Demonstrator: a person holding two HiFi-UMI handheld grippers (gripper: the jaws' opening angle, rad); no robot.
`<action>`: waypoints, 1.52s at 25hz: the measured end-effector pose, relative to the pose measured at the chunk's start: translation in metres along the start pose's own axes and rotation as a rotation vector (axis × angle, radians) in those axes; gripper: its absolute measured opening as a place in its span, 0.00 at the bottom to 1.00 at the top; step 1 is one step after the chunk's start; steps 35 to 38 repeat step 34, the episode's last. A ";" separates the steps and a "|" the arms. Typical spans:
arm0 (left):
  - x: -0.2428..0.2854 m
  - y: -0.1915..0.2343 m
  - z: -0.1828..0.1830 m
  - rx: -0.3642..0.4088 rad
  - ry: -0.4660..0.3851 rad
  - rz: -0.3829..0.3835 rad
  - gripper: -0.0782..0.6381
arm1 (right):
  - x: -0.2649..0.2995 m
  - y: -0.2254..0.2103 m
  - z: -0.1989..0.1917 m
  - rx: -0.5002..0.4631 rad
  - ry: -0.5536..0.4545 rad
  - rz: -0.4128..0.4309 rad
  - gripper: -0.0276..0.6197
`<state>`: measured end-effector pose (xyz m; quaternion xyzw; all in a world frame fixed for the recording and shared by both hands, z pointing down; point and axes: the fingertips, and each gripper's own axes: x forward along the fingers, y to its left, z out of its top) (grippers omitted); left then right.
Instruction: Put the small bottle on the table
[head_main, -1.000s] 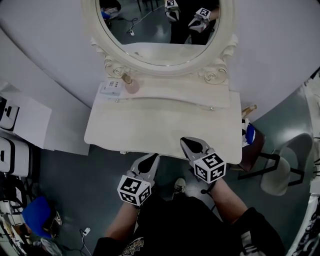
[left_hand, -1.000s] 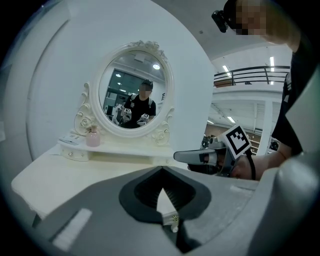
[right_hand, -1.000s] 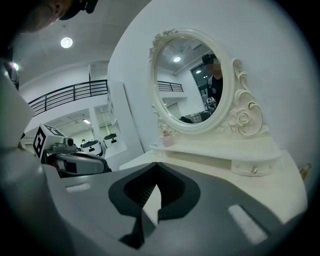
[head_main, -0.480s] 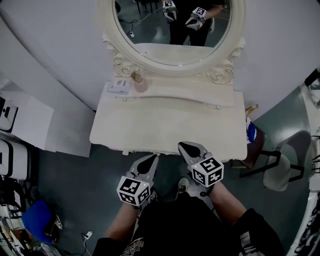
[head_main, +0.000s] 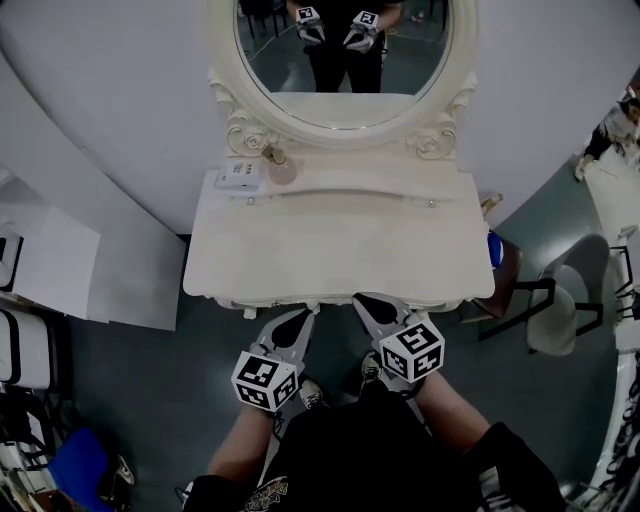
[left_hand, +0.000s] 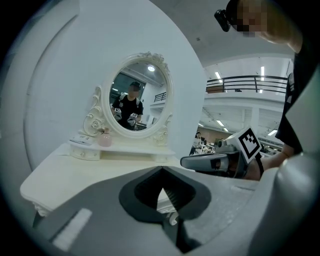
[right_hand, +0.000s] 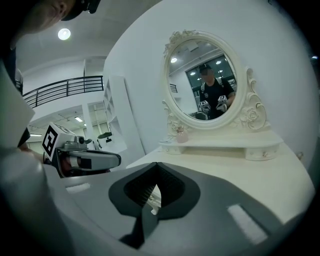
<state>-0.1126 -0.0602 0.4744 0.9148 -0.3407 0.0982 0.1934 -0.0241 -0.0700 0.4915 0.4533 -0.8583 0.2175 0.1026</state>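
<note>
Jaws together and empty, my left gripper (head_main: 304, 313) and right gripper (head_main: 362, 299) have reached the near edge of the table (head_main: 330, 255), so the small bottle (head_main: 281, 170) at upper left comes next.

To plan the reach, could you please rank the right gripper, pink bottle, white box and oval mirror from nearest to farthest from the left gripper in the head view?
1. Right gripper, alongside on its right.
2. Pink bottle and white box, side by side at the back left: too close to call.
3. Oval mirror, upright behind them.
</note>
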 end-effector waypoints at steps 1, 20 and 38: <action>-0.004 0.001 -0.002 0.000 0.001 -0.005 0.11 | 0.000 0.005 -0.003 0.002 0.001 -0.004 0.09; -0.070 0.017 -0.035 0.013 0.027 -0.093 0.11 | 0.004 0.082 -0.039 0.041 -0.017 -0.078 0.09; -0.088 0.027 -0.043 0.023 0.023 -0.109 0.11 | 0.014 0.103 -0.052 0.039 -0.009 -0.083 0.09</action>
